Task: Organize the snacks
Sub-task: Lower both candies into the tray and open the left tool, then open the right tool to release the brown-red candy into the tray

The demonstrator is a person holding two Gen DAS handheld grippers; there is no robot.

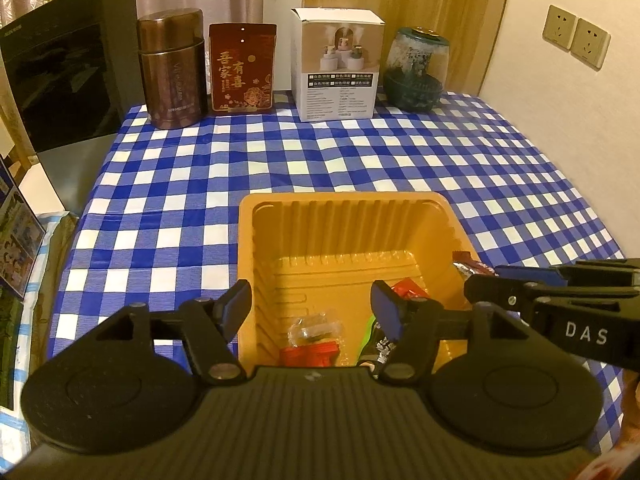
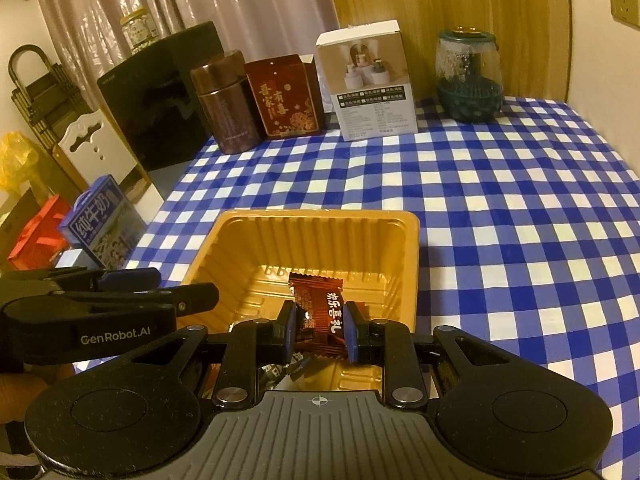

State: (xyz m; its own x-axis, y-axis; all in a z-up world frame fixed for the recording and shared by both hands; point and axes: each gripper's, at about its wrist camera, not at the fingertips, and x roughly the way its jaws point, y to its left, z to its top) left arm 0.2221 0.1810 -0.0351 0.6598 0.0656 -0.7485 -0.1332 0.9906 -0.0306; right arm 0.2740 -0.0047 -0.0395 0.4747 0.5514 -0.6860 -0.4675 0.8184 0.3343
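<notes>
Snacks (image 1: 316, 332) lie in the yellow tray (image 1: 340, 204).

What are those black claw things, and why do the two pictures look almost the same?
They are tongs that a person holds, one in each hand, each with a little camera looking along it. One picture comes from the left tongs, which are open above the yellow tray. The other comes from the right tongs, which pinch a brown candy over that same tray. A few wrapped snacks already lie inside it. The tray sits on a blue checked tablecloth. At the far edge stand a brown tin, a red box, a white box and a glass jar.
</notes>
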